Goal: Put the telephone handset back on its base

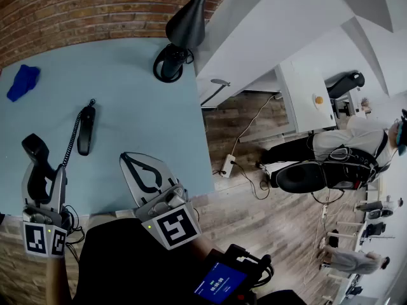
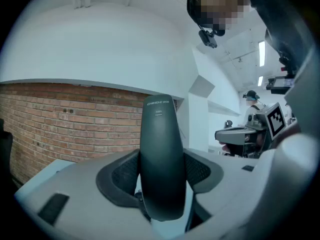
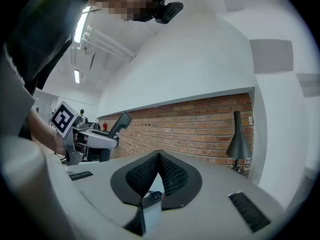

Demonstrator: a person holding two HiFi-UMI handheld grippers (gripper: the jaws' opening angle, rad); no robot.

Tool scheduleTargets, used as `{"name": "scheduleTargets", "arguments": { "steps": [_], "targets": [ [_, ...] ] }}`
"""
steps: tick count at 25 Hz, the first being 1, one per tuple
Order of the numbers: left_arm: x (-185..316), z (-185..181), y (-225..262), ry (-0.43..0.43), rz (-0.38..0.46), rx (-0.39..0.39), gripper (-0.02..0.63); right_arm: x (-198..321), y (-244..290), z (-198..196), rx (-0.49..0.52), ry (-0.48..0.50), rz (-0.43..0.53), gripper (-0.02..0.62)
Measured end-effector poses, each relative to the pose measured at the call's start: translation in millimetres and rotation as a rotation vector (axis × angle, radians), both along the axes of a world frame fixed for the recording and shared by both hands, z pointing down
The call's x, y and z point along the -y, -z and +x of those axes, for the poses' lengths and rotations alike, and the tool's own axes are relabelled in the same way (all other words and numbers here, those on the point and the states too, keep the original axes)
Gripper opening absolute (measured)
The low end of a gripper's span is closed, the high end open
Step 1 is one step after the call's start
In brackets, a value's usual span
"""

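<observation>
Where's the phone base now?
In the head view the base lies on the blue table, left of centre, just beyond the handset held in the left gripper.

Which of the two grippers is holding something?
The left gripper: its jaws clamp the black telephone handset. The right gripper differs, its jaw tips meeting with nothing between them.

**What sits around your work**

On your pale blue surface [image 1: 146, 107], a crumpled blue cloth [image 1: 22, 81] lies at the far left. A black desk lamp [image 1: 184, 24] stands at the far edge, near the brick wall [image 1: 95, 8]. A power strip [image 1: 227, 165] lies on the wooden floor [image 1: 254, 208].
</observation>
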State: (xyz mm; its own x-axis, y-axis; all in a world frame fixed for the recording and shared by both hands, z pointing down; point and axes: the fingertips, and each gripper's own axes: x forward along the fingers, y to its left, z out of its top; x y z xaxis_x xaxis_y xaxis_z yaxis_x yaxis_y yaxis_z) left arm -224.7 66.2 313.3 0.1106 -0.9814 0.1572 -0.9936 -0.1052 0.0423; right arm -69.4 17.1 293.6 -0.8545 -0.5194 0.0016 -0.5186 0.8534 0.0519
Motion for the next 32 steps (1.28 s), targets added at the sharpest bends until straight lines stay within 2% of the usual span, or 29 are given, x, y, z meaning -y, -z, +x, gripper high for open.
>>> {"name": "scheduleTargets", "arguments": {
  "steps": [4, 7, 13, 19, 20, 23, 24, 27, 32],
  "targets": [
    [-0.5, -3.9, -11.2, 0.012, -0.029, 0.009, 0.273, -5.1, 2.0, 0.5, 0.042, 0.045, 0.004, 0.028],
    [0.0, -3.0, -24.6, 0.012, -0.067, 0.014, 0.273, -6.9, -0.7, 2.5, 0.024, 0.055, 0.033, 0.032],
    [2.8, 0.8, -59.4, -0.002, -0.157, 0.014, 0.273, -12.8, -27.4, 11.0, -0.017, 0.05, -0.004, 0.035],
    [16.9, 1.2, -63.0, -0.043, -0.187, 0.028, 0.273, -3.7, -27.1, 0.5, 0.048, 0.023, 0.065, 0.04],
    [19.9, -1.1, -65.0, -0.048, -0.192, 0.031, 0.273, -0.7, -33.5, -3.8, 0.055, 0.018, 0.046, 0.041],
    [32.3, -9.0, -76.6, -0.045, -0.195, 0.045, 0.273, 7.5, -79.6, -17.0, -0.008, 0.015, -0.124, 0.044],
    [36.7, -9.4, -81.8, -0.043, -0.194, 0.046, 0.273, 11.0, -87.3, -21.1, -0.012, 0.024, -0.138, 0.046],
    [49.9, -5.5, -91.2, -0.039, -0.193, 0.036, 0.273, 22.2, -87.2, -31.2, -0.005, 0.059, -0.083, 0.046],
    [62.2, -3.3, -86.8, -0.038, -0.181, 0.023, 0.273, 33.4, -86.1, -44.1, -0.047, 0.096, -0.013, 0.049]
  ]
}}
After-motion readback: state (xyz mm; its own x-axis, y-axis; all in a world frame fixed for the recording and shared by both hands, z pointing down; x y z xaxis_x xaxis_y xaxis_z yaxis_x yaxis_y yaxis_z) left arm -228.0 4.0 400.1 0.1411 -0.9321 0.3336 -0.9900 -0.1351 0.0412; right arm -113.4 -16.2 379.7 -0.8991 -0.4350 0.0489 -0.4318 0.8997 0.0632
